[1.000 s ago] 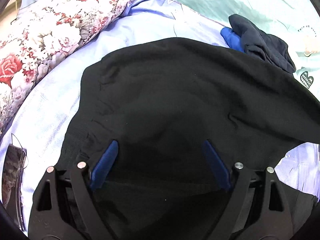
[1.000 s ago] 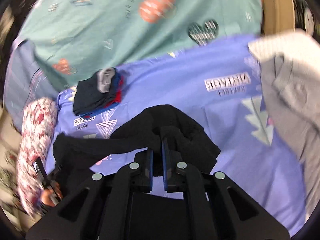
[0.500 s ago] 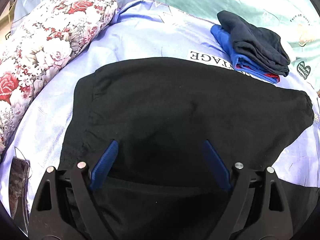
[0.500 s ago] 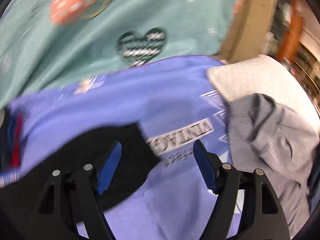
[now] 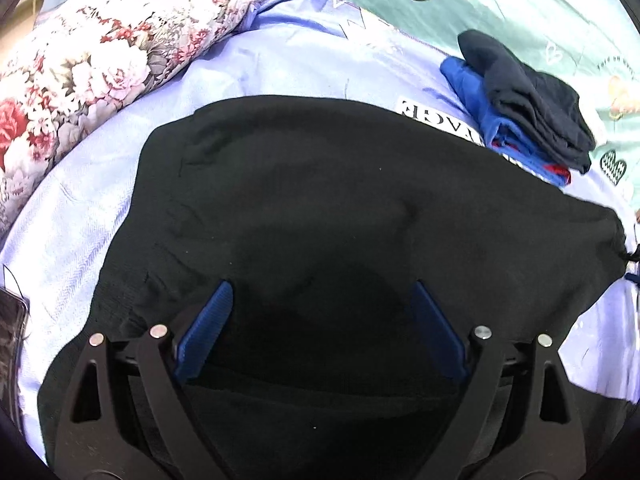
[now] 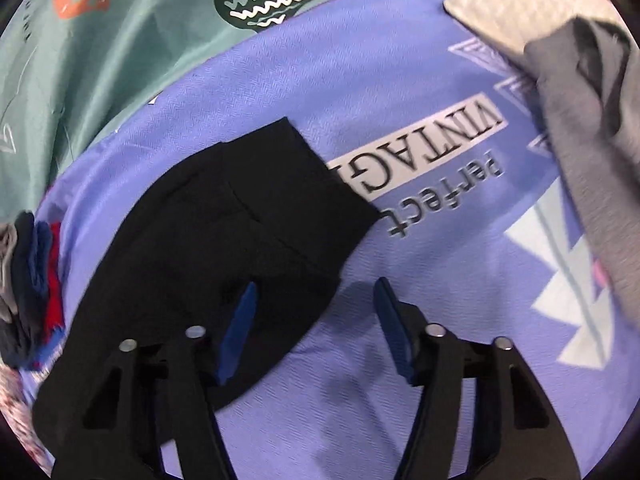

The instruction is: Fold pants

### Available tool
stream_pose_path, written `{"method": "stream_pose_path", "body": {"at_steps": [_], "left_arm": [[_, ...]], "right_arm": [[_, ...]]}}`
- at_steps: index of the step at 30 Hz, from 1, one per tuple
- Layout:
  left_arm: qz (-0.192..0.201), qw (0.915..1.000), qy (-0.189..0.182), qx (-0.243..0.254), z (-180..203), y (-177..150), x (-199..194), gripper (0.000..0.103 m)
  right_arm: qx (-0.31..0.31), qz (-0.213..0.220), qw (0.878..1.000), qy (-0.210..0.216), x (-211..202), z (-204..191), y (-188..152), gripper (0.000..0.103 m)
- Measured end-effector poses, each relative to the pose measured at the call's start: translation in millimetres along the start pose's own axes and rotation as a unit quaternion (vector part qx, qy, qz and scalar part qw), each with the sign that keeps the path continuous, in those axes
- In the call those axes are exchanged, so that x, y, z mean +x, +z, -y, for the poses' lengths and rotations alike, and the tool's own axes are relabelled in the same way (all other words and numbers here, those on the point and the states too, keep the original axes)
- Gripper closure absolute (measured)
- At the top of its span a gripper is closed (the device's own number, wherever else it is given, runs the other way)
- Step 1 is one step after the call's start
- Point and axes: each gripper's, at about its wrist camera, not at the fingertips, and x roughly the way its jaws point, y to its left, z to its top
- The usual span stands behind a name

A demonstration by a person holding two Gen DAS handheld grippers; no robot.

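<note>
Pants (image 5: 340,208) lie flat on the bedsheet (image 6: 400,92). Left gripper (image 5: 320,312) hovers open above them. Right gripper (image 6: 316,316), jaws just narrowing but gripping nothing, should pinch the leg end squarely.

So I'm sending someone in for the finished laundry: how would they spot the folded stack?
Start at the lilac printed sheet on the bed, and find the black pants spread flat. Just beyond their far right edge sits the folded stack, small and neat, navy on top with bright blue and red layers beneath.
</note>
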Motion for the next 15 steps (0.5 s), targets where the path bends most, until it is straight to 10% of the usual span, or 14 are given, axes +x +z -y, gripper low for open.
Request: {"method": "stream_pose_path", "body": {"at_steps": [1,2,7,15], "left_arm": [[0.001,1.0000,-0.002,-0.002,-1,0,0,0.012],[0.003,1.0000,-0.003,-0.005,-2,0,0,0.012],[0.014,0.9998,-0.007,-0.014,-5,0,-4,0.012],[0.004,0.9992,-0.030,-0.026,-9,2,-5,0.012]], "right_arm": [[-0.006,0.002,1.000,0.006,-2,-4,0,0.085],[-0.013,0.007,1.000,0.007,-6,-8,0,0.093],[-0.017,0.066,0.997,0.038,-66,3,-2,0.095],[-0.026,-0.006,1.000,-0.003,-73,54,-33,0.094]]}}
